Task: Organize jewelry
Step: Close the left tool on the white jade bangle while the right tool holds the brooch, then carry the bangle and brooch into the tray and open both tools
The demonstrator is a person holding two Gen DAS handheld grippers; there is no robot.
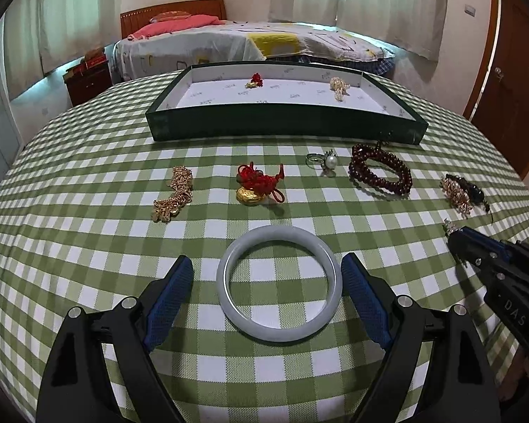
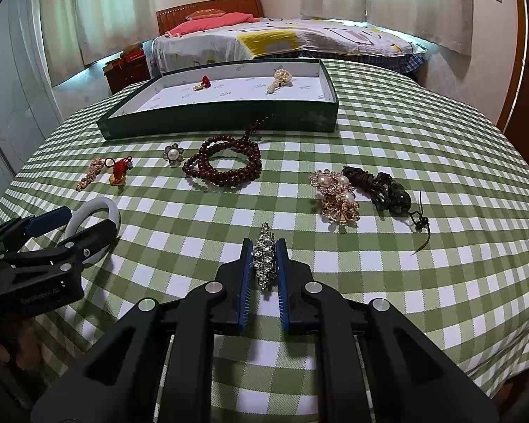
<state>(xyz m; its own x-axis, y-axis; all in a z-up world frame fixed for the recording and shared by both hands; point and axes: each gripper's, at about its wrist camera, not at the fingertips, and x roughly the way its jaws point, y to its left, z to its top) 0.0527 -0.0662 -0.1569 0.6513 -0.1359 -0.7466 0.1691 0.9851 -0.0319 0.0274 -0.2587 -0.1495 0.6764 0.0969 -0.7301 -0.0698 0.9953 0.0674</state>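
Jewelry getting sorted on the checkered table.
Left gripper [image 1: 266,287] is sitting spread around the jade bangle [image 1: 279,283]; right gripper [image 2: 264,264] is pinching a rhinestone brooch [image 2: 265,262].

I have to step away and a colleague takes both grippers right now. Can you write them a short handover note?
Left gripper: open, fingers either side of the pale bangle lying on the table, not gripping.
Right gripper: shut on the rhinestone brooch.
Done: red charm and pearl piece lie in the green tray.
Left on the tablecloth: gold chain, red-knot gold charm, pearl ring, dark bead bracelet, gold pearl brooch, black cord pendant.
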